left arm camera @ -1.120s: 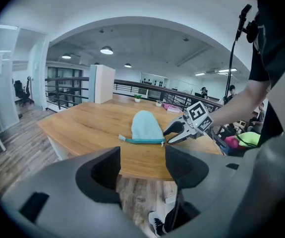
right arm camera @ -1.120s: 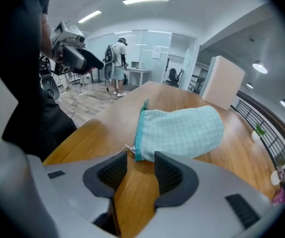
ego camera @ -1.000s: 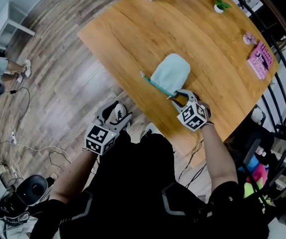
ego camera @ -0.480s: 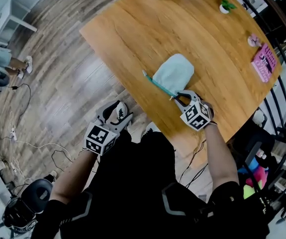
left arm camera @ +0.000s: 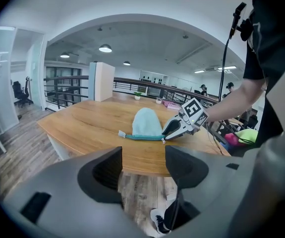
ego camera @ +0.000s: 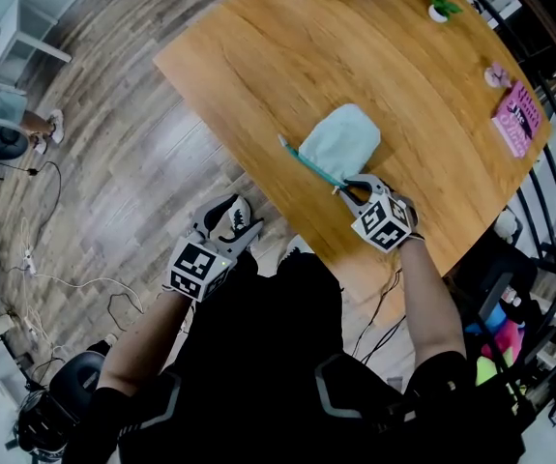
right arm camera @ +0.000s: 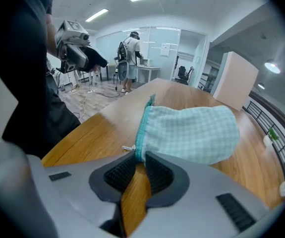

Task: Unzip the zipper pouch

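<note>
Zipper pull hard to make out beside the right gripper (right arm camera: 139,156), whose jaws have just been closing and pinch the teal zip end of the zipper pouch (ego camera: 341,143) near the bench's (ego camera: 258,56) front edge; left gripper (left arm camera: 143,153) gapes empty over the floor (ego camera: 113,162); pink book (ego camera: 512,119) lies well apart.

Black short-sleeved top (ego camera: 287,356), grey angular trim (ego camera: 328,387) on left and right sides; forearms bare. Dark trouser leg (left arm camera: 181,213), black sneaker with white sole (left arm camera: 158,222). Thin black cable (left arm camera: 225,48) beside right sleeve (left arm camera: 254,53).

In hands: left grey plastic two-jaw gripper (ego camera: 237,218), cube of black-and-white square markers (ego camera: 197,267), black pads (left arm camera: 106,168). Then right grey plastic two-jaw gripper (ego camera: 343,189), same marker cube, ribbed black pads (right arm camera: 118,173). Its jaws have just been closing, with teal zipper edge of pale green checked fabric pouch (right arm camera: 192,133) between them.
</note>
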Tool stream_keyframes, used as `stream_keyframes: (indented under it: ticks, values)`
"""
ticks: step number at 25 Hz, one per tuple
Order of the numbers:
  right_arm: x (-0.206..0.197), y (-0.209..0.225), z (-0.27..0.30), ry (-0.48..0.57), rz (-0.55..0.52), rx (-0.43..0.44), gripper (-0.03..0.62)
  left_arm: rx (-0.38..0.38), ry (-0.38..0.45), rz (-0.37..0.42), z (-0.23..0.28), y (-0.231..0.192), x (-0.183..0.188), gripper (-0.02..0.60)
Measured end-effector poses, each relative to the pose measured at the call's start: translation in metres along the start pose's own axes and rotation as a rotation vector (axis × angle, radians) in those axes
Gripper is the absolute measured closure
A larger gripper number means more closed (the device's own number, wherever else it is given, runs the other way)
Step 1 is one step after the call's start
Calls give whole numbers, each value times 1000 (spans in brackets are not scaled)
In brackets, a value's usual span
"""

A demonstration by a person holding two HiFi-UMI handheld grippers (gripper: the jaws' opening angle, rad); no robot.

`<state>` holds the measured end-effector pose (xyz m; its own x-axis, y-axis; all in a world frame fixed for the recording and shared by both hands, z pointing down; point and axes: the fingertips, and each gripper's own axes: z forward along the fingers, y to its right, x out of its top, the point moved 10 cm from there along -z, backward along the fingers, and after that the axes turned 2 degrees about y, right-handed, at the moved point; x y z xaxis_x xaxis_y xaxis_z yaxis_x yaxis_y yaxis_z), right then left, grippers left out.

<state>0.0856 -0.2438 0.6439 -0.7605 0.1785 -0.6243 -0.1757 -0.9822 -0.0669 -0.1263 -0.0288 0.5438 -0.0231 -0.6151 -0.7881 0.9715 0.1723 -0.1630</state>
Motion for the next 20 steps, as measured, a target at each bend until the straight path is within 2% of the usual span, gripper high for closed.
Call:
stream_keyframes:
  ticks: [6, 12, 20]
  values:
    - [10, 3, -7, 20, 90, 45, 534, -29, 9, -7, -4, -5, 12, 296]
    - [37, -4, -27, 92, 234, 27, 537, -106, 54, 35, -9, -8, 40, 296]
    - [90, 1, -83, 241, 480, -72, 539, -317, 137, 194, 11, -8, 97, 298]
